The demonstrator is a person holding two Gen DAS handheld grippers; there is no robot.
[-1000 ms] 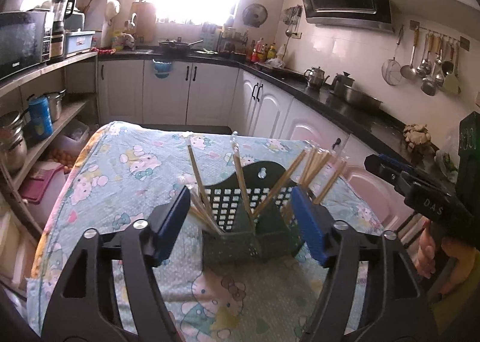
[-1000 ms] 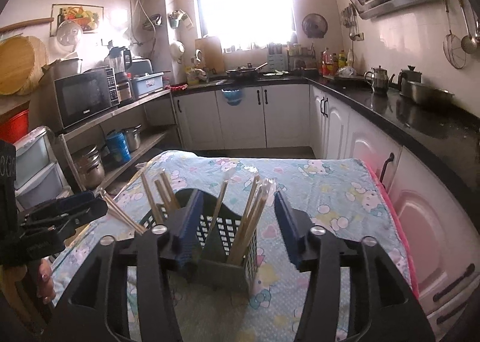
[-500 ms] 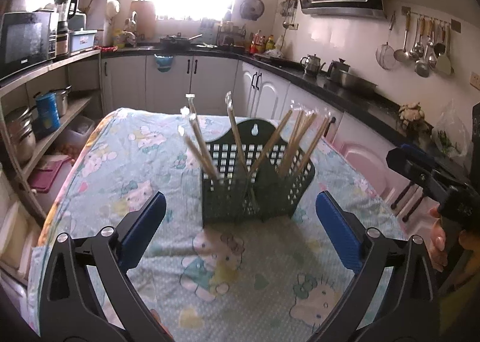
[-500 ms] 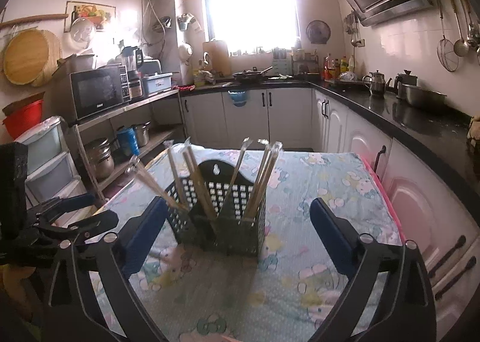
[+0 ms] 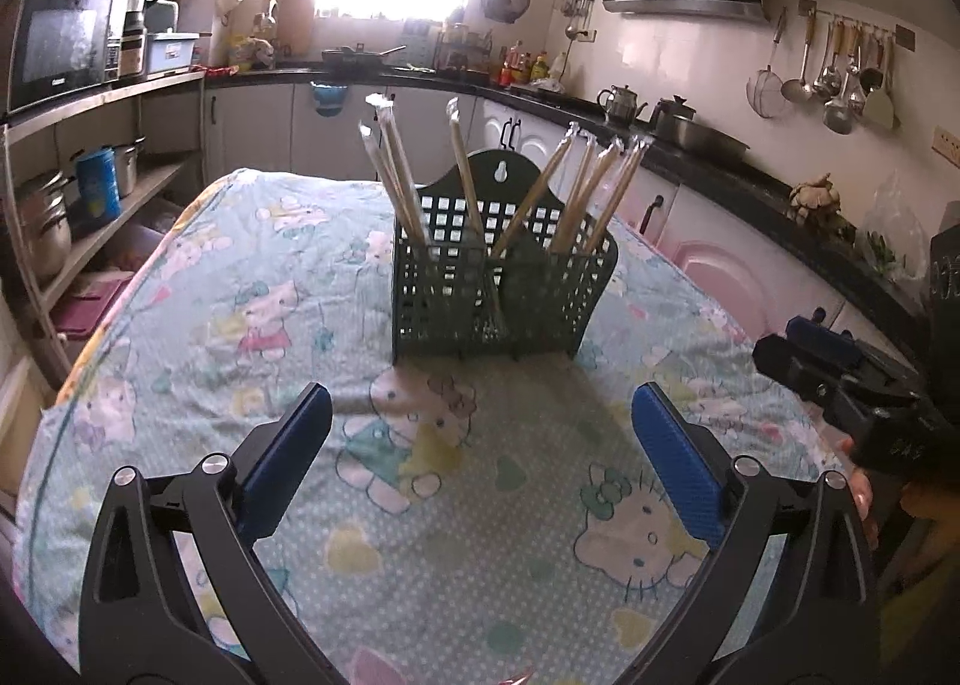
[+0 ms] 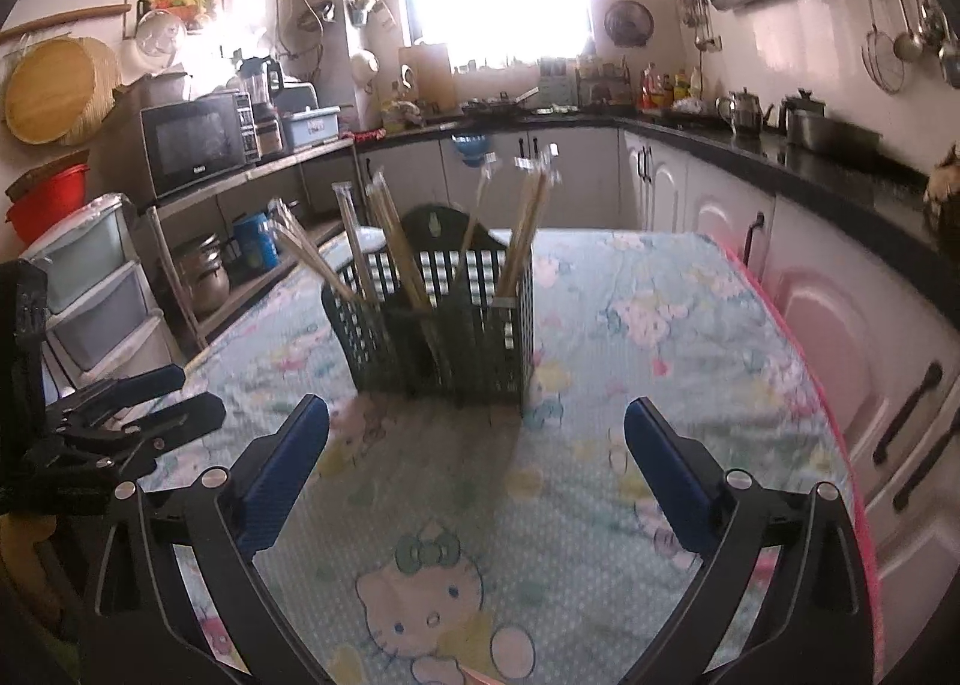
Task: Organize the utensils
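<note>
Left wrist view: my left tool has its blue pads spread wide with nothing between them, only the cartoon-print cloth of the table underneath. The rack, a dark green lattice holder, stands upright near the middle of the table, well ahead of the pads. Its tall back plate with the hanging hole faces away from me, so the low open front is toward the tool. I judge that is why it sits this way: the compartments are easy to reach from my side. The wrapped chopsticks stand in it on end, long axis near vertical, tips up. Those in the left compartment lean left, those in the right fan out rightward. At the right edge I see my right tool, held by a hand, beside the table and apart from the rack.

Right wrist view: the right tool is likewise spread wide and empty, aimed at the rack, which here shows a corner toward me. The chopsticks again point up and splay outward, slightly blurred. The left tool shows at the left edge, off the rack. With every stick I can see housed and both tools clear, the sorting looks finished to me.
</note>
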